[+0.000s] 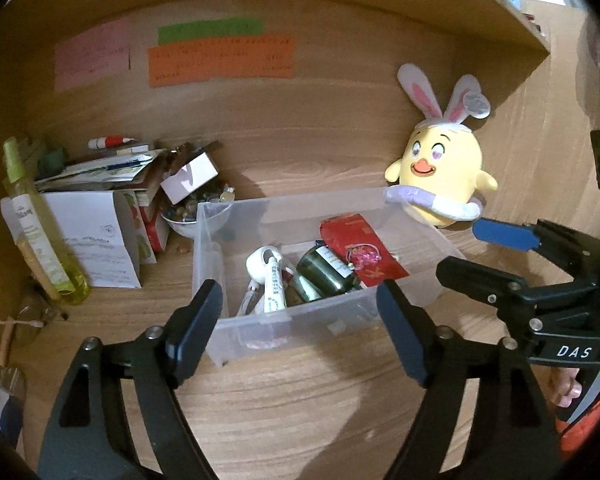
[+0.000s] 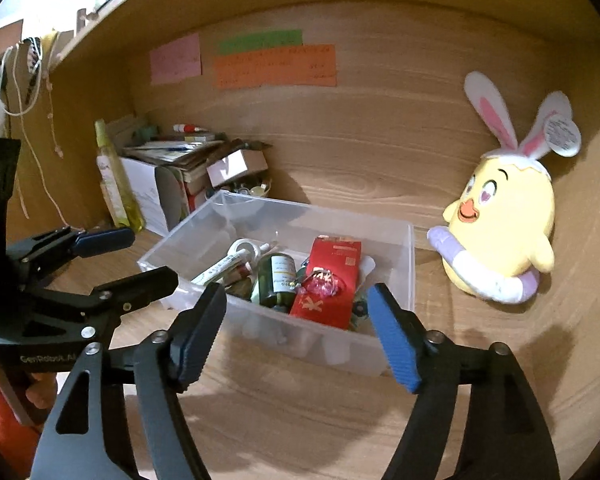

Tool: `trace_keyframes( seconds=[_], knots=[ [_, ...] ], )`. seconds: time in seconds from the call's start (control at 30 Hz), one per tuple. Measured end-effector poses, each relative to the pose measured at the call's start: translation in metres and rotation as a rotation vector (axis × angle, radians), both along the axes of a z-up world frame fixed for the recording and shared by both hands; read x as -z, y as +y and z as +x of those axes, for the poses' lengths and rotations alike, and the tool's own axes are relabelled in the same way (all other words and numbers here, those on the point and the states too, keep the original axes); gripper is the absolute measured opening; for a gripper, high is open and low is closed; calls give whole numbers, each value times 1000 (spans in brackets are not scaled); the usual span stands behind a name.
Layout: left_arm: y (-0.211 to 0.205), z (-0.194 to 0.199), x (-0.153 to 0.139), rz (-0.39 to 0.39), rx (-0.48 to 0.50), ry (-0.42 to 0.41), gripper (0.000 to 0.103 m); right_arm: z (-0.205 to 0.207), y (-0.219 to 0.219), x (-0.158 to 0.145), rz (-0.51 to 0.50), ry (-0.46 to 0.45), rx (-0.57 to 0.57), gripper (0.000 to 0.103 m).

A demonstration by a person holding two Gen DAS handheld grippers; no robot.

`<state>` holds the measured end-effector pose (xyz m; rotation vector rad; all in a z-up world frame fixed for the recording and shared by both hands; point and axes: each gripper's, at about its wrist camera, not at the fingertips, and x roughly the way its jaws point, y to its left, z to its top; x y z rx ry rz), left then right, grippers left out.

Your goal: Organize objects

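Both tongs hang released and empty just short of the clear plastic bin (image 1: 300,320), the landmark for everything else. From the left wrist view, the left gripper (image 1: 300,320) spreads its fingers across the bin's near wall; the right gripper (image 2: 296,332) does the same from its own view, aimed at the bin's near right corner.

Inside the bin lie a red packet (image 1: 360,248) toward its right side, a dark green bottle (image 1: 324,274) in the middle, and a white tube (image 1: 274,284) toward the left. The bottle's long axis runs from the near wall back toward the far wall, slightly slanted.

Beyond the bin's far right corner sits a yellow chick plush (image 2: 500,232) with bunny ears, its purple arm resting by the rim. Left of the bin stand a small bowl of beads (image 1: 192,216), a stack of boxes and papers (image 1: 100,208), and a yellow-green spray bottle (image 1: 40,232).

If the plush is the next thing to tidy, it lies ahead and right of the right gripper, which looks nearer to it; the clutter left of the bin falls to the left one.
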<state>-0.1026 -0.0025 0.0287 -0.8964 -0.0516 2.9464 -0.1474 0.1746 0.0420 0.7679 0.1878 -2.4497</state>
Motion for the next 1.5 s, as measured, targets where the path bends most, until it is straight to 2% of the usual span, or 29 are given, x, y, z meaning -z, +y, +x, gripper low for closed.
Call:
trace_keyframes(
  seconds=[0.07,0.43,0.87,1.5],
  knots=[
    [0,7,1,6,-7,13,90,6,3,3,-1,1,0,74],
    [5,32,14,51,-4,11,92,32,12,20,-10,-3,10,77],
    [-1,31,25,86,-14,-19,92,30,18,24,-22,-27,27,78],
    [1,30,26,87,-4,-25,92,29,21,25,-40,-42,32,81]
  ],
)
